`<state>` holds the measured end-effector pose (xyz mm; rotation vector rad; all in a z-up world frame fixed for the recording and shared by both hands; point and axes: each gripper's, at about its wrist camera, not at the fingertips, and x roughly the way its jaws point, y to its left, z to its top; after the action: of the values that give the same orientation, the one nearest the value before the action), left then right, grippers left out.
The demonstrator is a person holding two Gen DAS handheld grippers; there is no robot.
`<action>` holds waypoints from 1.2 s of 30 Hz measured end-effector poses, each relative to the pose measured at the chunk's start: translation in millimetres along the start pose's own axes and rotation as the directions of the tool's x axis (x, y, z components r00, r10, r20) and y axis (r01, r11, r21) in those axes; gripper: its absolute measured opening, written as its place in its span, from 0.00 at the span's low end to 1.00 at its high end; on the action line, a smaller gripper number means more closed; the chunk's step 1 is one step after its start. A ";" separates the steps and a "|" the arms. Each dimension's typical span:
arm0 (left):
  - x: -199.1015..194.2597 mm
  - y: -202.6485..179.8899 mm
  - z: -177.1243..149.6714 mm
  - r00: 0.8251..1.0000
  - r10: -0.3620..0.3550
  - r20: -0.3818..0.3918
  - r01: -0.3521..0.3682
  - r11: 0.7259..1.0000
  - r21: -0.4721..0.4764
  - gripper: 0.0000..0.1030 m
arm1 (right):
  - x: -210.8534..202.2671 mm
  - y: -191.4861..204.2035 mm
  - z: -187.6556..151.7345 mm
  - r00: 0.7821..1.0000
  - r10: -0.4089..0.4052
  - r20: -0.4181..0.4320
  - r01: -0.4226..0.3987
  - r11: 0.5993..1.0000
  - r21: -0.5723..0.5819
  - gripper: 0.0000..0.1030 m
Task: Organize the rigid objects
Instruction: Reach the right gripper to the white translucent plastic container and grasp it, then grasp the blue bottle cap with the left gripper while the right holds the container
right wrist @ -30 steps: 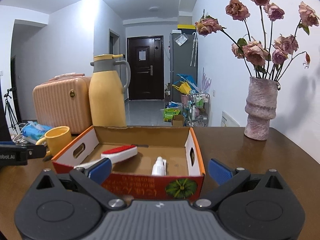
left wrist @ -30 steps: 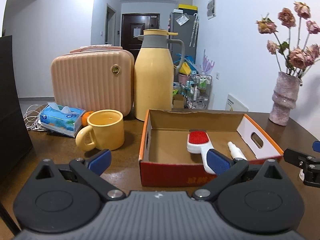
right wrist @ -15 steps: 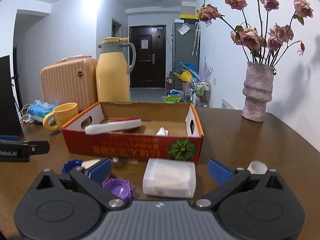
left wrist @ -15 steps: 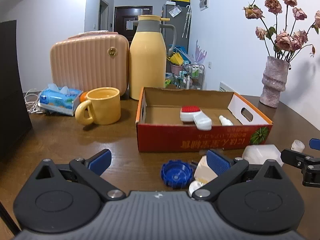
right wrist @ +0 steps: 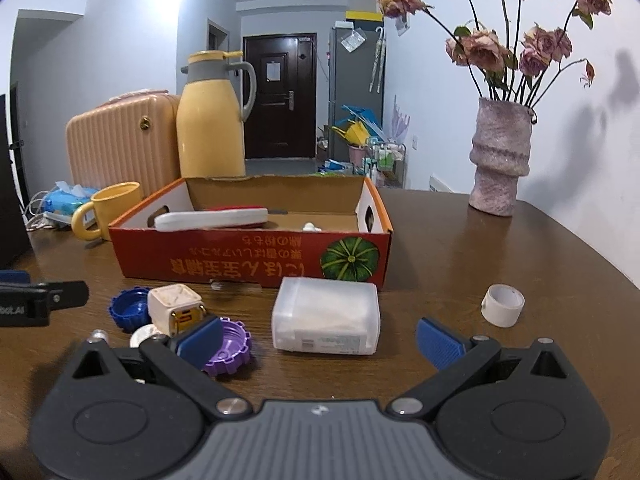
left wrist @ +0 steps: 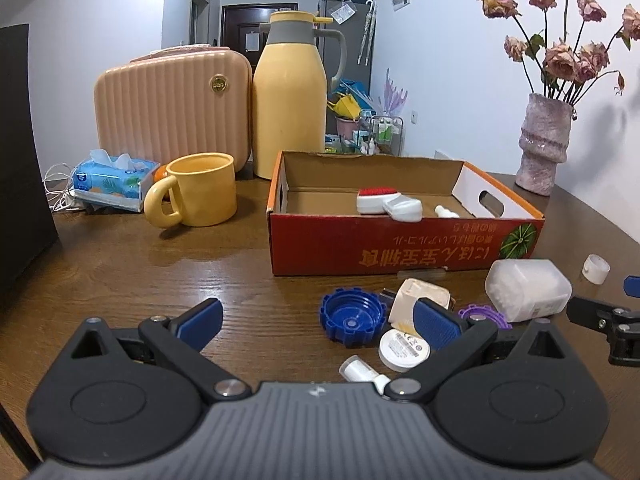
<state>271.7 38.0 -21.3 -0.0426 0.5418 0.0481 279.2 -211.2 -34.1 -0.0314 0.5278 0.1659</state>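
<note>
Left wrist view: left gripper (left wrist: 316, 318) spread wide, empty, held above table (left wrist: 120, 280). Blue cap (left wrist: 352, 316) just ahead, right of centre between fingers; white round lid (left wrist: 404, 350) and small tube (left wrist: 362, 372) nearer right finger. Cardboard box (left wrist: 400, 246) beyond.

Right wrist view: right gripper (right wrist: 320, 340) spread wide, empty. Translucent case (right wrist: 326, 316) directly ahead between fingers, long axis crosswise; nearer this gripper. Purple cap (right wrist: 230, 346) touching left finger. White ring (right wrist: 502, 304) well apart, right

- The cardboard box (right wrist: 256, 264) bears yellow Japanese-style lettering, upside down, on its red front; I cannot read it.
- The left hand-held gripper (right wrist: 24, 310) shows white letters, partly cut off, ending in ".AI".
</note>
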 end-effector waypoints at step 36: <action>22.8 14.5 -2.4 0.996 0.018 -0.091 -0.021 0.999 -0.041 1.00 | 112.0 -5.1 6.2 0.991 -0.050 -0.124 0.053 0.998 0.021 0.79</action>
<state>289.2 53.1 -35.5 -0.0809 0.6323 0.0770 378.5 -199.0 -85.2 -0.0319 0.6518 0.1075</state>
